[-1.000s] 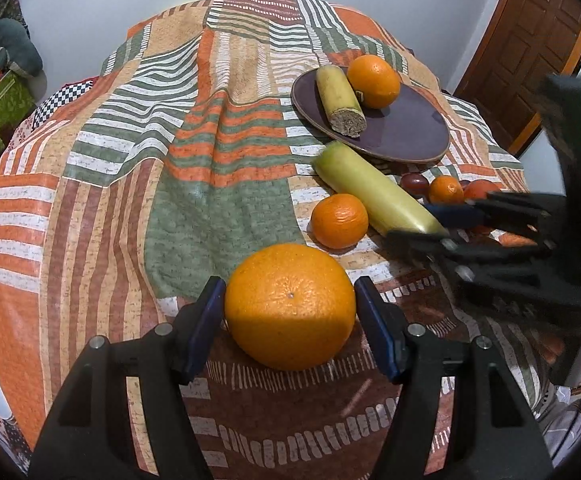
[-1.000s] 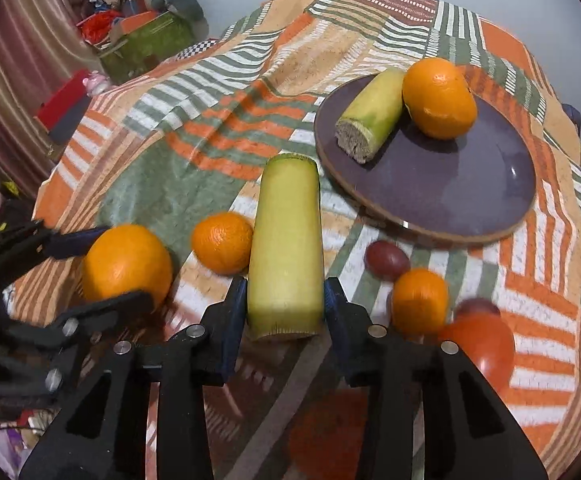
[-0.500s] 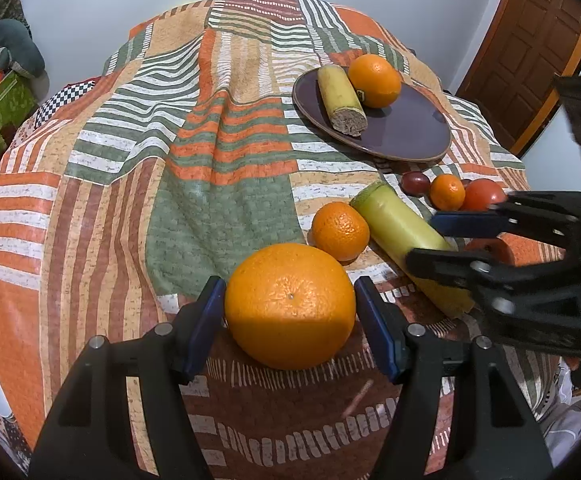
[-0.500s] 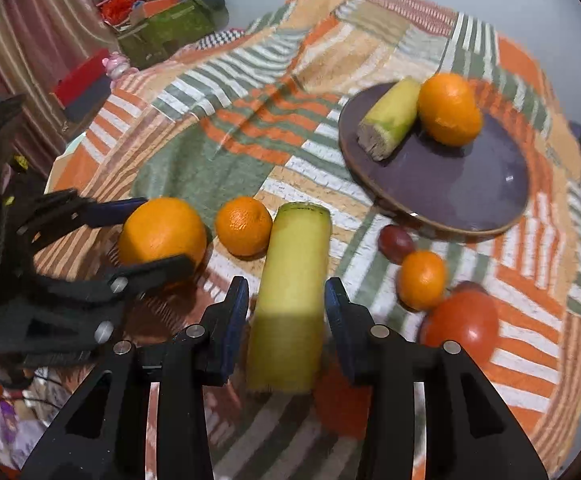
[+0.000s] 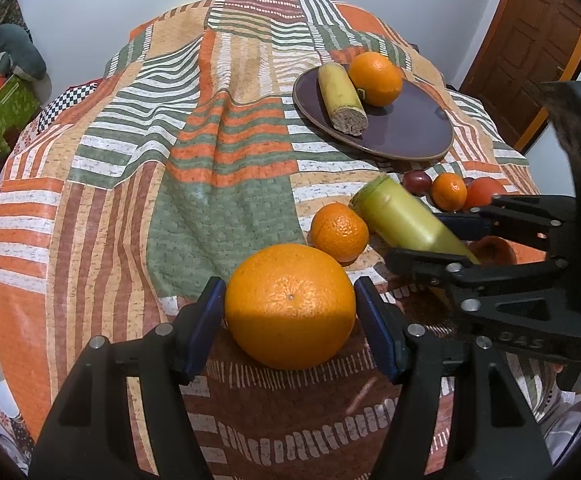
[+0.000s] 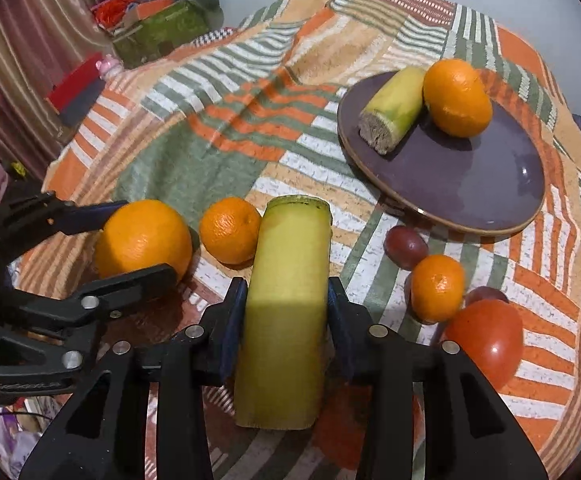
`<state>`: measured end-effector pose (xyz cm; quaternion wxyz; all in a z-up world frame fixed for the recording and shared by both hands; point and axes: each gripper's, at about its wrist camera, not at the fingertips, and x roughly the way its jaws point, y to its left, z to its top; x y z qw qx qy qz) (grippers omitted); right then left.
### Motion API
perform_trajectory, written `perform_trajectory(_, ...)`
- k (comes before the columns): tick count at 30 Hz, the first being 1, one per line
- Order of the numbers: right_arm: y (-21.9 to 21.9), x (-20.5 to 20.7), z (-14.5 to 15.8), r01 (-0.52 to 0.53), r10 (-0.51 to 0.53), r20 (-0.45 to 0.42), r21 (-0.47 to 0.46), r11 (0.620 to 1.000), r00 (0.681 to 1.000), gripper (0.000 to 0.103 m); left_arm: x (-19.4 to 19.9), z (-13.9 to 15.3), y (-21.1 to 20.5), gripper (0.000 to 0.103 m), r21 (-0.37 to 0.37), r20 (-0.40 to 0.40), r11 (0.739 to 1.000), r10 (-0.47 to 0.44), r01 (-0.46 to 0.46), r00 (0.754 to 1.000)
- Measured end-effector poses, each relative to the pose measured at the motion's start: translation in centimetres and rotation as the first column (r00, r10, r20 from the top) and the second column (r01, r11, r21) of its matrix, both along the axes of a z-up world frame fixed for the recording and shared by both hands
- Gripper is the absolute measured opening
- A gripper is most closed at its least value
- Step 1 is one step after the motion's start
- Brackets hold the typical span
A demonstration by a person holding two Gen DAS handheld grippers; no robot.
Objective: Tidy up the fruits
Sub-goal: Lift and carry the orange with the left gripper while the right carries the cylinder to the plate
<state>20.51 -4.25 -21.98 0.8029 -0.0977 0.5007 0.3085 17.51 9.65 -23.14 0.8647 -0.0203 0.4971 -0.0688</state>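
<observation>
Here, the left gripper has its blue-padded fingers on both sides of a large round orange near the front edge of the table under a patchwork striped tablecloth; pads look to touch the peel, orange rests on the cloth. The right gripper clamps a long yellow-green banana piece with cut ends between narrow fingers, and the piece's far end points toward the round dark purple plate. A small mandarin sits squeezed between the large orange and the banana piece, touching the banana's left side. Just right of the banana lie a dark red plum, a second small mandarin, a red tomato and another dark plum partly hidden behind it, all clustered between the plate and the table's front right edge. On the plate: one short banana stub and one orange, touching, at the plate's far side; its near half is bare. Count: two big oranges, two mandarins, two banana pieces, two plums, one tomato. The left half and far side of the cloth hold nothing. Off the left edge sits a green box among clutter; a brown wooden door stands at right.
</observation>
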Motion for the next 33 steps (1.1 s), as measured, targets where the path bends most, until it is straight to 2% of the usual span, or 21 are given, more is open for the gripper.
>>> perform_trajectory(5, -1.2, -0.2, 2.5, 0.017, -0.019, 0.054, 0.046, 0.999, 0.998, 0.036, 0.1, 1.0, -0.1, 0.065, 0.008, 0.015, 1.0, 0.011, -0.011, 1.0)
perform_trajectory(15, -5.1, 0.7, 7.2, 0.09, -0.109, 0.149, 0.132, 0.987, 0.983, 0.036, 1.1, 5.0, -1.7, 0.065, 0.01, 0.1, 1.0, 0.01, -0.011, 0.995)
perform_trajectory(24, -8.1, 2.4, 8.6, 0.158, -0.187, 0.188, 0.156, 0.975, 0.964, 0.036, 3.3, 7.3, -4.6, 0.065, 0.019, 0.154, 1.0, -0.017, 0.014, 0.988)
perform_trajectory(33, -10.6, 4.6, 8.2, 0.203, -0.233, 0.197, 0.161, 0.966, 0.952, 0.036, 6.9, 7.0, -7.6, 0.065, 0.028, 0.141, 0.998, -0.059, 0.055, 0.988)
